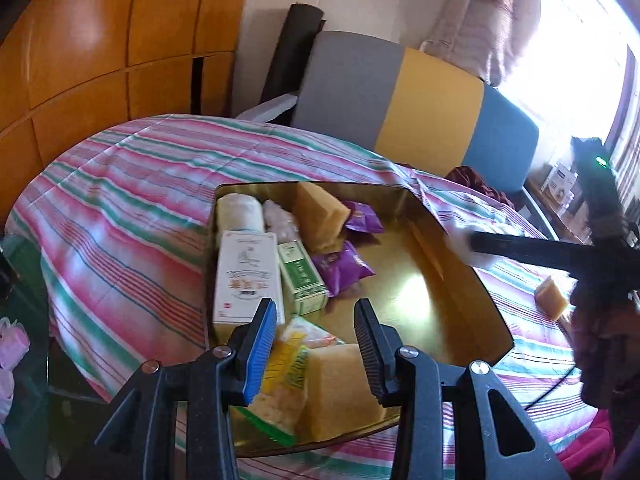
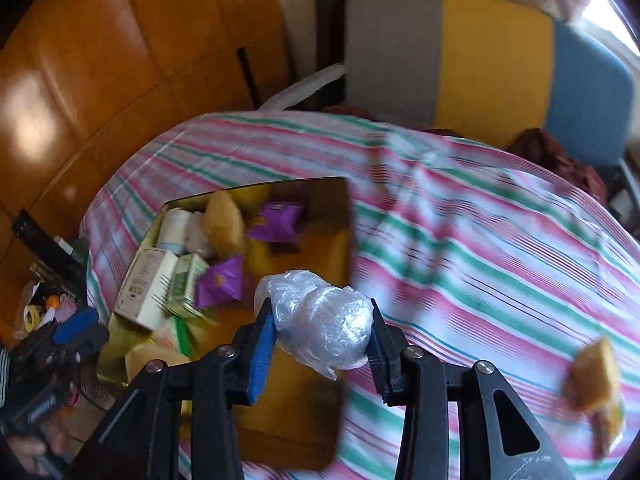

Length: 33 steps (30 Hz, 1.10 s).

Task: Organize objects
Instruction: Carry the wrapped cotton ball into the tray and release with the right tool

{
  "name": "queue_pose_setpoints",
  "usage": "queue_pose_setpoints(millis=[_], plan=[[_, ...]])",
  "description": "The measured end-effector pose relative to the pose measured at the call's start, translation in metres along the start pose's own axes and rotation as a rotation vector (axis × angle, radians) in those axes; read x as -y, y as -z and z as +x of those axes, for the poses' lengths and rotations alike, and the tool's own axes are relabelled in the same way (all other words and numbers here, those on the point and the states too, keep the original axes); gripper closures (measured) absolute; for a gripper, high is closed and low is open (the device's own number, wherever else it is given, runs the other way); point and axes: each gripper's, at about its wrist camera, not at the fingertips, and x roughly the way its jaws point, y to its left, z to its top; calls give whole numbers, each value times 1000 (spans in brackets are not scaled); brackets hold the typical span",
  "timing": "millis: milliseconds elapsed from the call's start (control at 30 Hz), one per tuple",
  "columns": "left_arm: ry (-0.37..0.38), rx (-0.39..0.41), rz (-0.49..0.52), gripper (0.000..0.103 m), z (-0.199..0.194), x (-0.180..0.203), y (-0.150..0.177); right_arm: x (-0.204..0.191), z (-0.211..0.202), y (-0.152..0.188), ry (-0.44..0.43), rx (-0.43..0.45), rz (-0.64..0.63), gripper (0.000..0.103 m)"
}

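A plastic-wrapped bundle [image 2: 322, 320], its long axis running crosswise between the pads, sits clamped in the right gripper [image 2: 323, 330], angled steeply down above the gold tray's [image 2: 304, 412] near edge. The left gripper [image 1: 316, 344], jaws parted on nothing, tilts over the tray's yellow sponge block [image 1: 340, 388].

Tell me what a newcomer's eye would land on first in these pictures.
First, the clear plastic-wrapped bundle clamped in the right gripper above the gold tray. Next, that tray's far-left corner, crowded with boxes, purple packets and yellow sponges. A lone sponge lies on the striped cloth right of the tray.
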Motion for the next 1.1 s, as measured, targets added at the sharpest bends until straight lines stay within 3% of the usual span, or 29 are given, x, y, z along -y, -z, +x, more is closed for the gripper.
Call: queue_pose_setpoints(millis=[200,433,533,700,800,1100], plan=[[-4,-31,-25,63,10,-11,5,-34,61,-22,17,-67,-54,61],[9,-59,-27,63,16,-11,8,-41,121,-28,35,-147,-29,55],[4,-53,-23,63,15,-11,8,-36,115,-26,3,-118,-4,42],[-2,-53,-25,63,15,-10,8,-30,92,-20,-20,-75,11,36],[-2,-44,-11,63,12,-6,7,-26,78,-15,-32,-53,25,25],[-2,-11,23,63,-3,4,6,-15,31,4,-57,-12,50,21]])
